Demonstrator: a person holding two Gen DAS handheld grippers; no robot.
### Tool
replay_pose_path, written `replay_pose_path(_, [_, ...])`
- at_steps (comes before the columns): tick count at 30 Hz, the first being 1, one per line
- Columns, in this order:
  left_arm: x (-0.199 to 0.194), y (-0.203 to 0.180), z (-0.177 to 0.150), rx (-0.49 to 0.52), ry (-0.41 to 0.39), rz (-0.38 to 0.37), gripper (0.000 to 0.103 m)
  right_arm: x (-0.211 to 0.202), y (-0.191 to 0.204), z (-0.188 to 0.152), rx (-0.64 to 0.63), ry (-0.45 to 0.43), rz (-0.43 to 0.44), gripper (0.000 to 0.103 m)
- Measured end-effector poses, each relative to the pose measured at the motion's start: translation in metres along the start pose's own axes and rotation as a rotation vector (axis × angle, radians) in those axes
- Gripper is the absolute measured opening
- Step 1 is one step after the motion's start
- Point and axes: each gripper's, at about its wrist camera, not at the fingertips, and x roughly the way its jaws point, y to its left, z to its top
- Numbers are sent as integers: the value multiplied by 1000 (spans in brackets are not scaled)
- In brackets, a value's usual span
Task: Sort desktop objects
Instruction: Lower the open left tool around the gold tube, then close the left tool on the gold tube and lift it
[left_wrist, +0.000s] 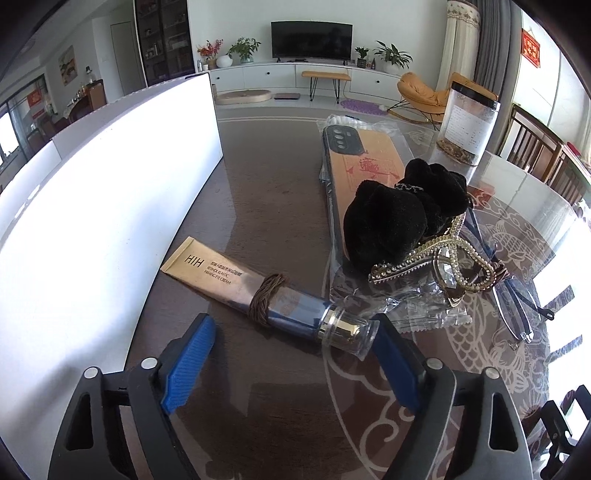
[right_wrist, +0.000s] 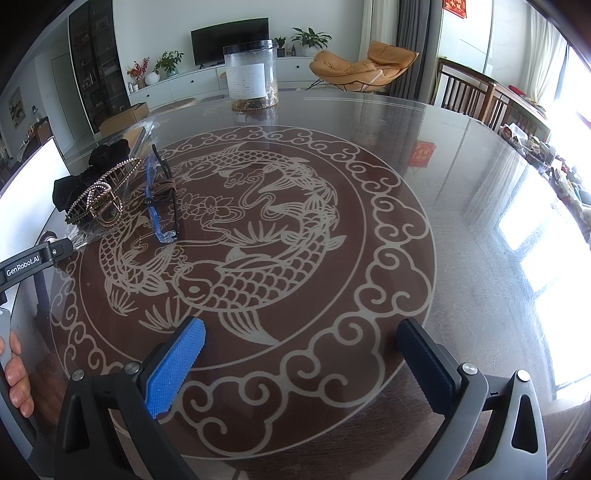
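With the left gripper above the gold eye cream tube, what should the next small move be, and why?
Probably lower the left gripper a little and close it on the gold eye cream tube near its clear cap. The jaws stand open with the cap end between the blue pads, not yet pressed. The right gripper is open over bare table.

The surface (right_wrist: 424, 155) is a big round glass top with a fish picture on dark brown. On it lie a gold cream tube (left_wrist: 236, 286), a white box (left_wrist: 110, 192), a wrapped phone case (left_wrist: 364, 162) and blue glasses (right_wrist: 162, 206). A clear jar (right_wrist: 251, 75) stands at the far side.
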Motion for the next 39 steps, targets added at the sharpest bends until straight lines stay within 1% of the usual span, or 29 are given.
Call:
replay_pose_path(3, [-5,-7,-3,49,-27,-28,54,0,0,0,0,0,0,103])
replay_pose_path(4, [-7,-8,-4,59,-33,-39,39,0,0,0,0,0,0,103])
replay_pose_path(5, [-9,-10,-5,72,-32,-45,26,0,0,0,0,0,0,103])
replay_pose_path(7, [-12,-12,-9,90,-28,-71,19,0,0,0,0,0,0,103])
replay_pose_path(8, [-15,-12,-12,96,-24,-89,19,0,0,0,0,0,0,103])
replay_pose_path(12, [-32,-4,-31,88,3,-182,19,0,0,0,0,0,0,103])
replay_pose_path(14, [-41,4,-38,50,10,-188,20,0,0,0,0,0,0,103])
replay_pose_path(16, [-46,9,-33,9,-10,-182,22,0,0,0,0,0,0,103])
replay_pose_path(18, [-47,11,-18,-29,-20,-179,36,0,0,0,0,0,0,103])
replay_pose_path(20, [-43,10,2,-63,-26,-158,65,0,0,0,0,0,0,103])
replay_pose_path(21, [-39,9,11,-81,-28,-133,70,0,0,0,0,0,0,103])
replay_pose_path(22, [-33,8,19,-92,-28,-107,71,0,0,0,0,0,0,103])
replay_pose_path(24, [-18,8,28,-109,2,-70,71,0,0,0,0,0,0,103])
replay_pose_path(28, [12,13,27,-144,93,-24,71,0,0,0,0,0,0,103])
replay_pose_path(30, [16,14,27,-134,71,-3,71,0,0,0,0,0,0,103])
replay_pose_path(31, [21,14,28,-127,80,11,71,0,0,0,0,0,0,103])
replay_pose_path(33, [27,14,31,-123,71,20,74,0,0,0,0,0,0,103])
replay_pose_path(34, [29,14,34,-122,69,25,80,0,0,0,0,0,0,103])
replay_pose_path(35, [32,16,37,-127,68,27,84,0,0,0,0,0,0,103])
replay_pose_path(36, [36,16,39,-123,63,29,85,0,0,0,0,0,0,103])
replay_pose_path(37, [37,16,40,-111,55,27,85,0,0,0,0,0,0,103])
replay_pose_path(39, [37,15,39,-76,23,17,72,0,0,0,0,0,0,103])
